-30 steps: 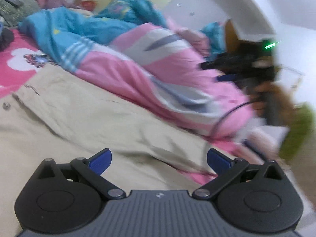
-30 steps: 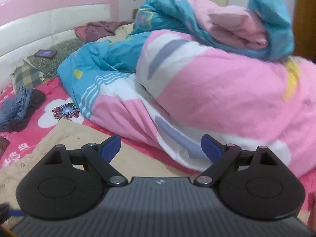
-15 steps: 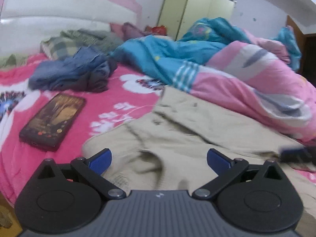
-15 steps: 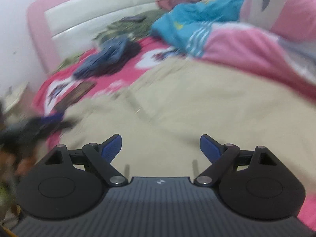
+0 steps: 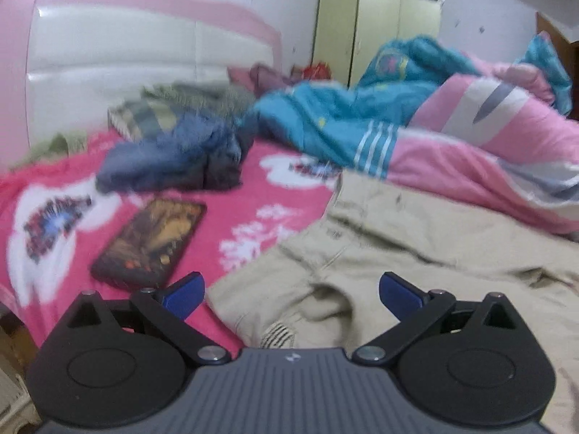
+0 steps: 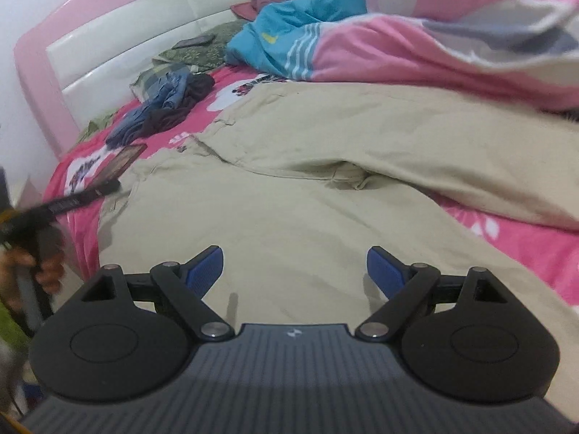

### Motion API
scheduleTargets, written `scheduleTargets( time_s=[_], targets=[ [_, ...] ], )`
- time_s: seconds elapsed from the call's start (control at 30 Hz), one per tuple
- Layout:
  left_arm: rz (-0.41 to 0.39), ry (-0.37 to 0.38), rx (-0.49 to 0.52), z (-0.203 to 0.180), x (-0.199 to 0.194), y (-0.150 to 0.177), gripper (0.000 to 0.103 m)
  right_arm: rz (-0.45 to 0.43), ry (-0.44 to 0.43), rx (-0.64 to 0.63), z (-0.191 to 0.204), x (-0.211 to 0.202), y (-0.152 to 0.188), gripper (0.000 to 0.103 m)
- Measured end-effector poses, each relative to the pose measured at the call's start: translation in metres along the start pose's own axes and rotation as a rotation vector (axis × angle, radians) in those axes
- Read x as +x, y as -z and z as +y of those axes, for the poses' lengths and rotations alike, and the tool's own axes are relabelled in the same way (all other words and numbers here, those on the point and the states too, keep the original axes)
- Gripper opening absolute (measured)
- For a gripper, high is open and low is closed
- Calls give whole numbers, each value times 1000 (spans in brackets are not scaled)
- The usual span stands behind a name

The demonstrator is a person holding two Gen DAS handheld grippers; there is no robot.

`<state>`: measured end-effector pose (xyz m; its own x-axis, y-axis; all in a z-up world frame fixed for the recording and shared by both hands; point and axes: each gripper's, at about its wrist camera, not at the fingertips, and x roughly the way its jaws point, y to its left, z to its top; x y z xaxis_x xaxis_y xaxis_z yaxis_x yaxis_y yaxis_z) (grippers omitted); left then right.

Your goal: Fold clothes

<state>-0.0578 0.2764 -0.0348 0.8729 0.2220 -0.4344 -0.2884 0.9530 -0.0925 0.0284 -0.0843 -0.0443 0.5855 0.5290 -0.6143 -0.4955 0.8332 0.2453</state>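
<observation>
In your left wrist view, the left gripper (image 5: 291, 294) had its blue pads spread wide with nothing between them, hovering over the near edge of the beige trousers (image 5: 427, 253), close to the waistband, where a striped label showed. A second ago this camera faced the pink and blue duvet (image 5: 470, 137) with your other gripper in the air; since then you had swung it round, so that the phone (image 5: 150, 240) on the pink flowered sheet (image 5: 253, 184), the crumpled blue clothes (image 5: 170, 155) and the headboard (image 5: 108, 50) came into sight. In your right wrist view, the right gripper (image 6: 295, 269) also stood wide open and empty, its jaws barely changed over that second, and it hung low over a broad flat stretch of the trousers, which lay spread across the bed with one leg creased against the duvet. Earlier this camera looked out at the duvet heap; it had now dropped and tilted down toward the cloth. At the left edge you could see your hand (image 6: 34, 271) carrying the left gripper toward the waist end, beside the phone. Judging from this, you had finished bringing both tools to the garment and no fold had yet begun; the next step looked like pinching the fabric's edge with each gripper.
</observation>
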Motion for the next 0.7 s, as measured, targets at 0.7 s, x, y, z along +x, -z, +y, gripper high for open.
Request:
scheduleTargets(
  time_s=[0.7],
  targets=[
    [216, 174, 124, -69, 15, 38, 103, 18, 199, -116, 4, -11, 56, 93]
  ],
)
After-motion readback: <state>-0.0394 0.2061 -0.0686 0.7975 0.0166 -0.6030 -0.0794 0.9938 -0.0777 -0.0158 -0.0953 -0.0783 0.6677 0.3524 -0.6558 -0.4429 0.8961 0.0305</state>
